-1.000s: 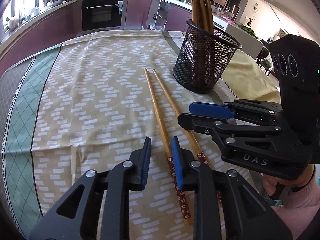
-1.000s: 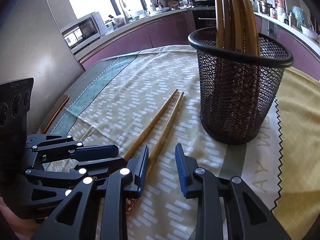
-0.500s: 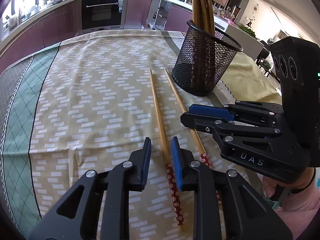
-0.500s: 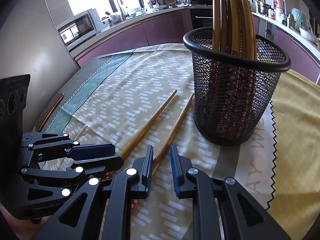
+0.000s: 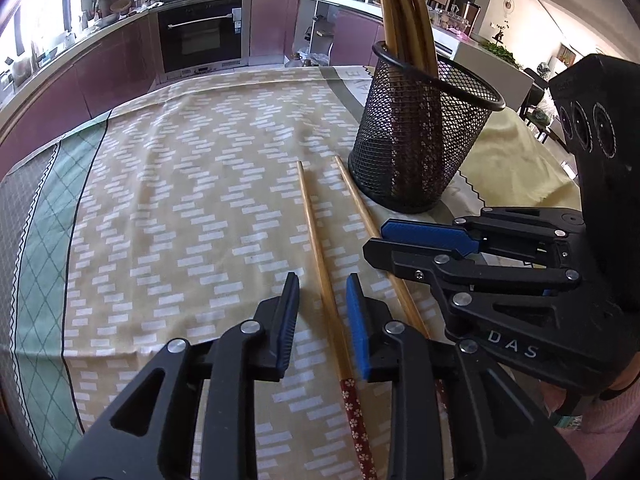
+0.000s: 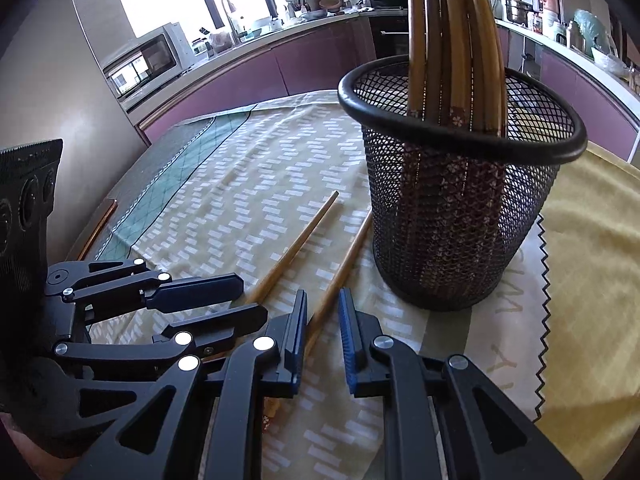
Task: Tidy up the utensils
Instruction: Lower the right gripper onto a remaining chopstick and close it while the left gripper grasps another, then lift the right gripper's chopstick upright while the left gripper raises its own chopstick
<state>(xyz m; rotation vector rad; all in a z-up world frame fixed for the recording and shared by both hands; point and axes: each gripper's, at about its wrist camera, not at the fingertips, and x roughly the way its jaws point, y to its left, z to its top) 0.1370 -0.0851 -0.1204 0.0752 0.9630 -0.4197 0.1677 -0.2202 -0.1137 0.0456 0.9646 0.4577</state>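
A: Near, lower frame: left gripper [image 5: 322,316] and right gripper [image 6: 322,330] each straddled one chopstick [image 5: 320,276], jaws narrow, not yet pinching.

B: Right's had just been closing. Behind, right of centre: holder [image 5: 416,148] held several. Two remained on the tablecloth [image 5: 180,208].

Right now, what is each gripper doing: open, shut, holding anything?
Left gripper: open, jaws narrowly apart astride the left chopstick, not clamping it.
Right gripper: open, jaws just closing in around the right chopstick, pads not pressing.
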